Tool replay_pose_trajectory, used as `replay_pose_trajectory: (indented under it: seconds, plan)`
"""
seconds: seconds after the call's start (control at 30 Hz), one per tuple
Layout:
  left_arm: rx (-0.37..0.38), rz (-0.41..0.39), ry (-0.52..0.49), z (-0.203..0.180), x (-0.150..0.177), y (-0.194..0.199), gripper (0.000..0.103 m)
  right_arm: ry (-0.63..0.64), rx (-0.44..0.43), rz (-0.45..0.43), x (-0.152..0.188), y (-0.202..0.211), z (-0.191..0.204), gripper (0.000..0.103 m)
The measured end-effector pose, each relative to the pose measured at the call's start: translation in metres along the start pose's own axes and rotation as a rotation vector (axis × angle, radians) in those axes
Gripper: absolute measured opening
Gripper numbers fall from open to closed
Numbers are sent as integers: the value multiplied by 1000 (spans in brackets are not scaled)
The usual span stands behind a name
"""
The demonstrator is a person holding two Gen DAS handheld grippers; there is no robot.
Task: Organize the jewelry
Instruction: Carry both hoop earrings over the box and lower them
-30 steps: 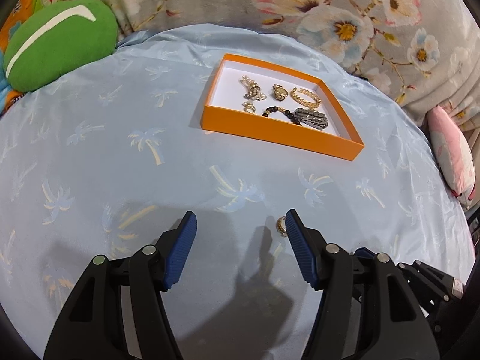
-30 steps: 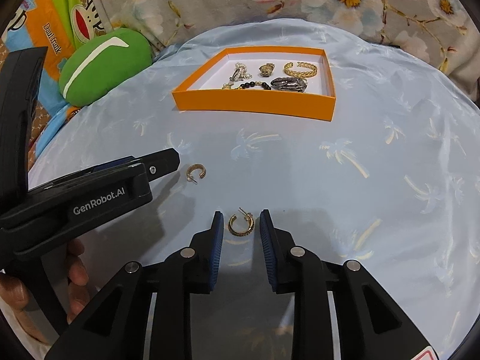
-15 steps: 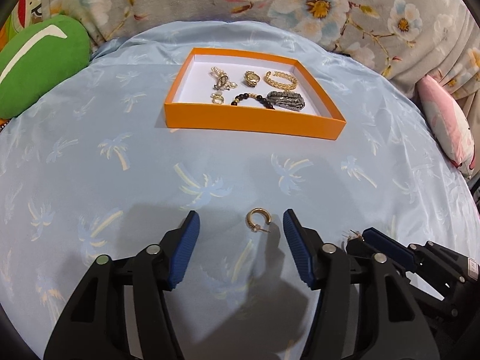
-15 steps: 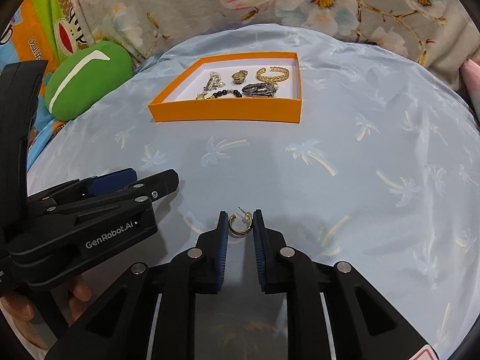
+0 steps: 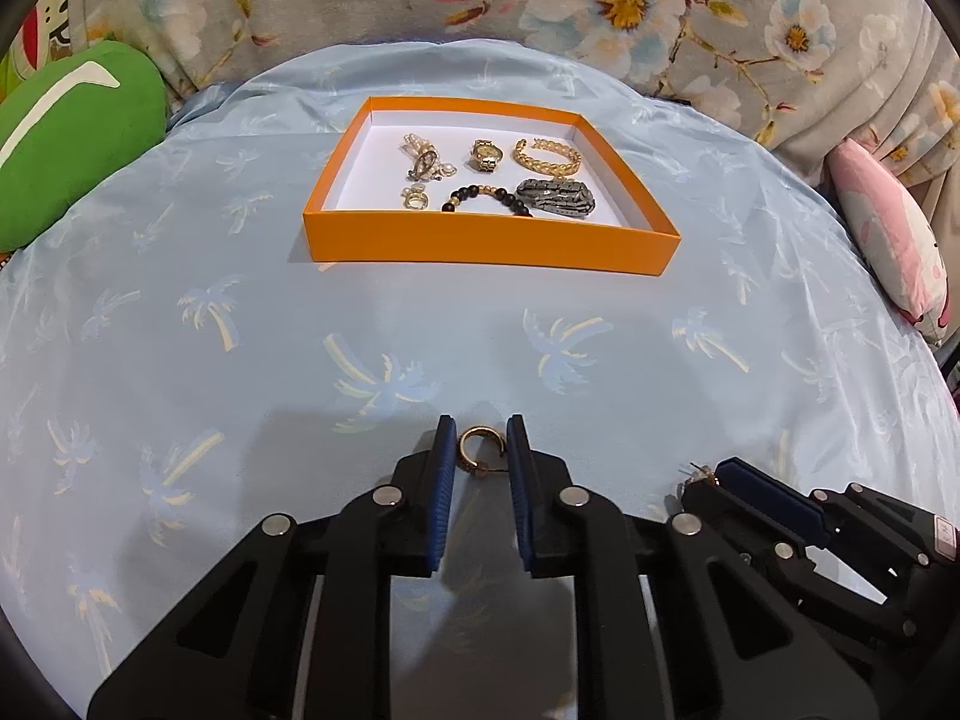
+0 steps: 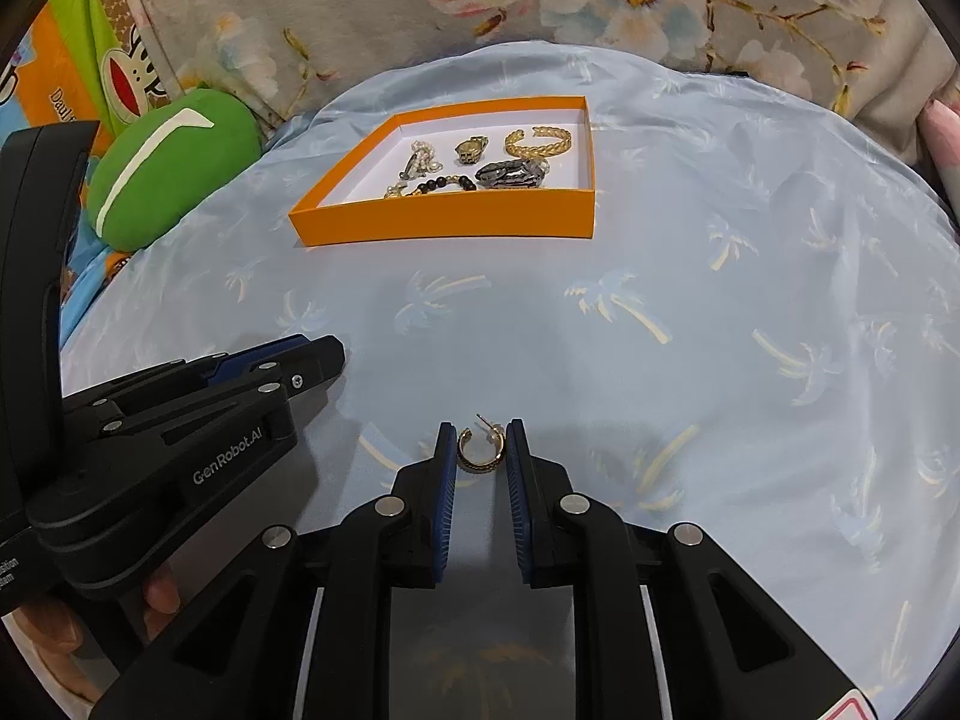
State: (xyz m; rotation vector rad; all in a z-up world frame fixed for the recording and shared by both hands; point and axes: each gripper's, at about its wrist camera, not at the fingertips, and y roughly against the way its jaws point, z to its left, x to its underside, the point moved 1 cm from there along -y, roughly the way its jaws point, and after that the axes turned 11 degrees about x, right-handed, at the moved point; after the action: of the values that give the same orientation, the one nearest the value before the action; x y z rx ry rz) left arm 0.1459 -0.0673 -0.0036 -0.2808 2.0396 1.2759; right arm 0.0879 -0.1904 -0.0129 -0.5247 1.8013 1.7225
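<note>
An orange tray (image 5: 480, 240) (image 6: 444, 219) sits on the light blue palm-print cloth and holds several pieces of jewelry: a gold bangle (image 5: 547, 157), a watch, a bead bracelet and a dark chain bracelet. My left gripper (image 5: 480, 450) is shut on a gold hoop earring (image 5: 477, 450) near the cloth. My right gripper (image 6: 480, 447) is shut on a second gold hoop earring (image 6: 480, 450). Each gripper's black body shows in the other's view, the right one (image 5: 780, 516) and the left one (image 6: 180, 438).
A green cushion (image 5: 66, 132) lies at the far left. A pink pillow (image 5: 894, 240) lies at the right edge. Floral fabric (image 5: 600, 6) rises behind the tray. The blue cloth (image 5: 420, 330) stretches between the grippers and the tray.
My left gripper swung over the loose hoop earring and closed on it. My right gripper closed on its earring and has held it since.
</note>
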Motion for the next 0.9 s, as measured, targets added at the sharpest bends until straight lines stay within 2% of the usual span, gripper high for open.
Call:
replay_pose_trajectory:
  seconds: [0.47, 0.77, 0.9]
  plan:
    - [17, -39, 16, 2, -1, 14, 16, -16, -1, -20, -2, 4, -4, 15]
    - [10, -86, 78, 26, -10, 41, 16, -35, -9, -53, -13, 15, -13, 15]
    - [-16, -103, 87, 38, -19, 50, 16, -33, -7, -75, -27, 19, -17, 15]
